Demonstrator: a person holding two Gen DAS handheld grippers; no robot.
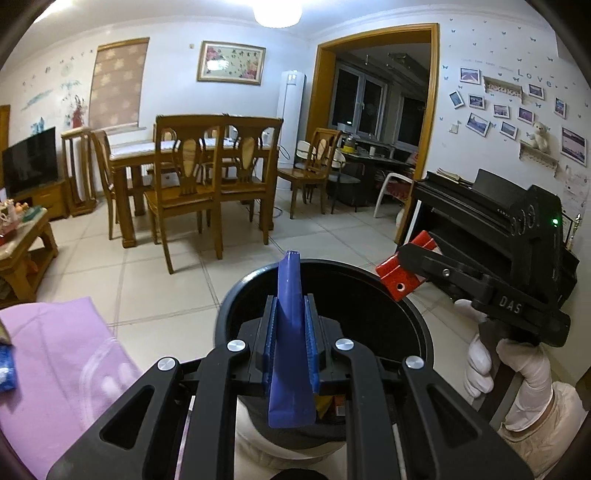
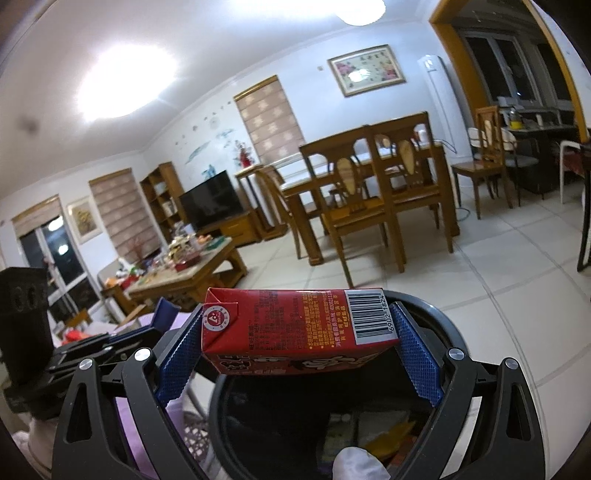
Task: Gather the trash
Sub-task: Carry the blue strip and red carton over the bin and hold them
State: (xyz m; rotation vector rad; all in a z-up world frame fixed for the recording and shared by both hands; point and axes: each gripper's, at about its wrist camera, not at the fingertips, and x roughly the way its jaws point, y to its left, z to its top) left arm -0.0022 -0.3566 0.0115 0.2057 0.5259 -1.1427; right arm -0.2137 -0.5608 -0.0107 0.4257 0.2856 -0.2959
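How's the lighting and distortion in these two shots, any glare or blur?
Left wrist: ceiling lamp blown out, glare on the framed picture, walls bowed by the fisheye, pouch sharp. Right wrist: big washed-out ceiling glare, room tilted and curved, carton barcode crisp.

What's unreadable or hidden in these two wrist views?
- Left wrist: the blue packet shows edge-on in the left gripper, so its print is unseen.
- Left wrist: the trash bin bottom is hidden by gripper and packet.
- Right wrist: the red drink carton front label is cut off by its lower edge; small text is too fine to read.
- Right wrist: bin contents are dim and partly covered by a gloved fingertip.
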